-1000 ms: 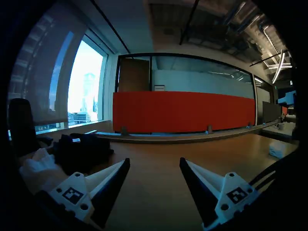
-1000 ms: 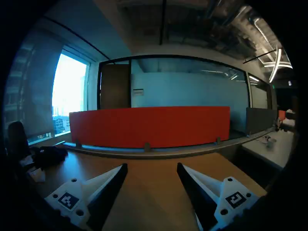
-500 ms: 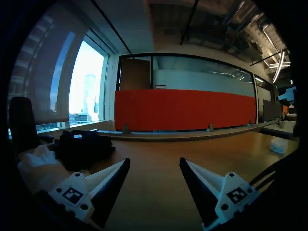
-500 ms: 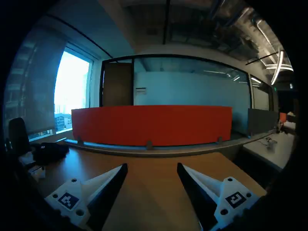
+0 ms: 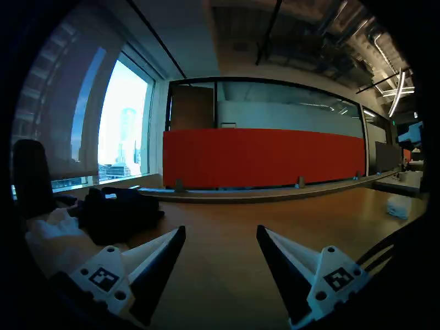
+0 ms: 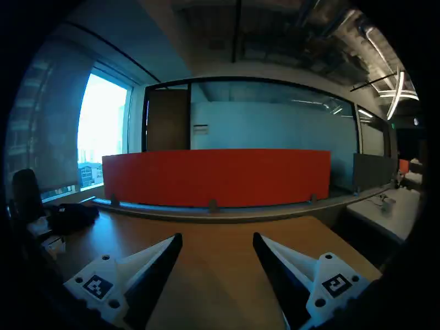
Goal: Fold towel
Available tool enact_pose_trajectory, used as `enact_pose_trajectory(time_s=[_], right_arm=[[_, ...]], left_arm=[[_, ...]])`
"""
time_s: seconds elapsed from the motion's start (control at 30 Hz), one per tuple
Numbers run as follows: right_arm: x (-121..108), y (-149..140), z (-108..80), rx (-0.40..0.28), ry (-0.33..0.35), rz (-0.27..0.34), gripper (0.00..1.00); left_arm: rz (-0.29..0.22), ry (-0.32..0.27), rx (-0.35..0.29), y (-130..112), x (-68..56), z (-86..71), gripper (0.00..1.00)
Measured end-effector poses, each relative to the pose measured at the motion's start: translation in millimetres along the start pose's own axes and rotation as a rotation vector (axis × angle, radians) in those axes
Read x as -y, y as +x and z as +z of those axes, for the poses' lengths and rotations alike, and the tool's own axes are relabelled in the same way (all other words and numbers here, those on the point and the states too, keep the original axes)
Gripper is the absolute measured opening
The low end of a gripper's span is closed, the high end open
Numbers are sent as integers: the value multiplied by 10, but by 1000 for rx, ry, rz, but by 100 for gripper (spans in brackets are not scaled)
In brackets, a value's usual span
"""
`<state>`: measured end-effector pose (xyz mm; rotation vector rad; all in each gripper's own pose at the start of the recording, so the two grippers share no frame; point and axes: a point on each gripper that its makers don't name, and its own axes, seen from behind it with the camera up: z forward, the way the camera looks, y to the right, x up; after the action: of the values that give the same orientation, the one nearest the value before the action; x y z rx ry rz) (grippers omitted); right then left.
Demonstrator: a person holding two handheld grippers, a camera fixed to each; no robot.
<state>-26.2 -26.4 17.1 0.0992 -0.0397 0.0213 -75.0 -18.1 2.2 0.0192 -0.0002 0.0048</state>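
Observation:
In the left gripper view my left gripper (image 5: 221, 232) is open over a wooden table (image 5: 231, 220), nothing between its fingers. A dark bundle of cloth (image 5: 116, 213) lies at the left of the table, with crumpled white cloth (image 5: 52, 242) just in front of it, left of my left finger. In the right gripper view my right gripper (image 6: 218, 237) is open too, above the bare table (image 6: 220, 247). The dark cloth (image 6: 70, 216) lies far off to the left there, with a bit of white cloth (image 6: 52, 246) near it.
A red divider panel (image 5: 264, 157) stands along the table's far edge. A dark chair (image 5: 30, 176) sits at the left by the window. A small white item (image 5: 399, 205) lies on the table at the right. Another desk (image 6: 385, 212) stands off to the right.
Both views have shifted only slightly; the grippers stay open and the cloth has not moved.

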Motion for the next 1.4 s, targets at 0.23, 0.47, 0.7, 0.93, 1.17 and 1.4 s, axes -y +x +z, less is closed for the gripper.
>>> enact_pose_trajectory(time_s=[0.23, 0.47, 0.7, 0.93, 1.17, 1.4], right_arm=[[-10, -31, -8, 1, -1, 11, 99], [8, -87, 5, 13, 3, 5, 99], [9, -84, 14, 3, 6, -1, 100], [-76, -9, 7, -33, -10, -6, 99], [-215, -1, 7, -67, -36, -22, 99], [-254, -33, -1, -107, -28, -5, 99]], left_arm=[[-1, -2, 1, -1, 6, 4, 96], [-1, 9, 0, -4, 37, 1, 96], [0, 8, 2, -29, 26, 6, 96], [0, 8, 2, -43, 24, 12, 96], [0, 8, 1, -64, 20, 21, 96], [-1, 8, 0, -83, 10, 28, 96]])
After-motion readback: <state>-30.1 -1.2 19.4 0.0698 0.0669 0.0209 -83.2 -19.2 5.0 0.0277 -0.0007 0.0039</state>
